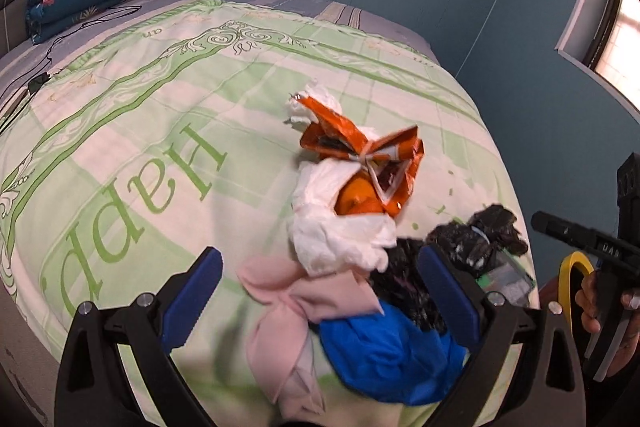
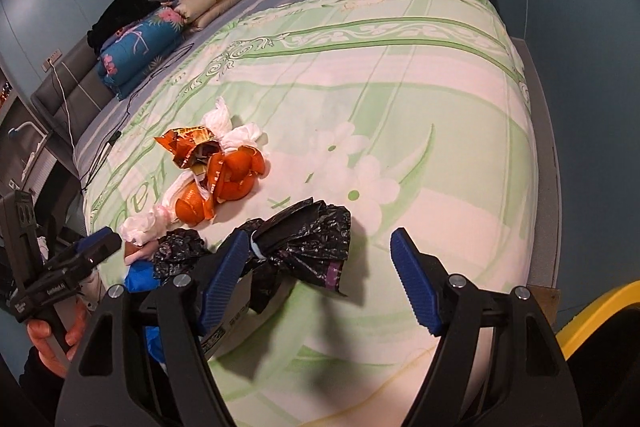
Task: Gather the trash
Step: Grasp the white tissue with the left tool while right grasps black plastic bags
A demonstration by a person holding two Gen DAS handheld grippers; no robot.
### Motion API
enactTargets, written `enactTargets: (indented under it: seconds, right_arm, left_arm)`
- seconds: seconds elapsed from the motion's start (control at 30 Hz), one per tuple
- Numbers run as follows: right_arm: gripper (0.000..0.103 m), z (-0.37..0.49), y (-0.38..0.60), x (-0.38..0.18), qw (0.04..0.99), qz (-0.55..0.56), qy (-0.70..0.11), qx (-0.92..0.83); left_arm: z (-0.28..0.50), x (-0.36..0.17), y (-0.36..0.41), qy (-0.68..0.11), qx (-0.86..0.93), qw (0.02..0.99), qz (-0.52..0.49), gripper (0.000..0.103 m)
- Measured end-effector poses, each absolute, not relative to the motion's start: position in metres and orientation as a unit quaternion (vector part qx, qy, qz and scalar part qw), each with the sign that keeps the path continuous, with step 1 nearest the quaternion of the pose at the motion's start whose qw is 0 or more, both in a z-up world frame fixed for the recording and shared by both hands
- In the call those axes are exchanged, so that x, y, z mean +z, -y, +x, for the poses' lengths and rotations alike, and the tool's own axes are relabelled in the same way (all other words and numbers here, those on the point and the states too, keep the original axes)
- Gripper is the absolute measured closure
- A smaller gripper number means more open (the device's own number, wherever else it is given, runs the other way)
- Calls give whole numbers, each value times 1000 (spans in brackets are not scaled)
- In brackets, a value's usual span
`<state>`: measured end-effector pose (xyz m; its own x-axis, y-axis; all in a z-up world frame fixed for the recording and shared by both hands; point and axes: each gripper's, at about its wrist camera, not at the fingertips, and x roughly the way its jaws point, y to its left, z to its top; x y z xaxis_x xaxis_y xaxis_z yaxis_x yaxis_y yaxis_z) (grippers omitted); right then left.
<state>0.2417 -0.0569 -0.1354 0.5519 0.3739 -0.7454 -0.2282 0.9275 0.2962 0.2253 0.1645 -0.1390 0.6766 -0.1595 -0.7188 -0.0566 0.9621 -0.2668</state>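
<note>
While parted wide, both grippers' fingers (image 1: 204,291) empty.

A bed (image 2: 400,75) carries everything, spread with a green-and-white quilt (image 2: 420,155). Near its front edge lies a heap of trash: orange peels (image 2: 236,175), an orange wrapper (image 2: 188,147), white tissues (image 1: 340,235), a pink cloth (image 1: 288,299), a blue bag (image 1: 384,359) and crumpled black bags (image 2: 308,235). Folded blankets (image 2: 140,43) and a black cable (image 1: 64,39) lie by the headboard.
</note>
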Motion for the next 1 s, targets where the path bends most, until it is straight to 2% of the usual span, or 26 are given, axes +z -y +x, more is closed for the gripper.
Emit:
enactTargets:
  seconds: [0.27,0.5,0.57,0.83,1.0]
  right_arm:
    - [34,253,46,-143,874,73,-450,170]
    - [35,262,34,-149,871,61,-457,172]
    - [40,263,31,-150,870,57,-458,173]
    - [41,267,27,-158,865,50,-469,171]
    - [41,273,28,-164,861,57,-477,167]
  left_arm:
    - [255,-139,-171,-405,-14,905,-131,8]
    - [278,-156,-173,-430,-19,892,-136,8]
    - [282,-161,-173,-437,-22,889,-135,8]
    - [290,-178,-169,-452,-32,880,-143,8]
    - [294,-185,-167,-460,-41,874,-150,15]
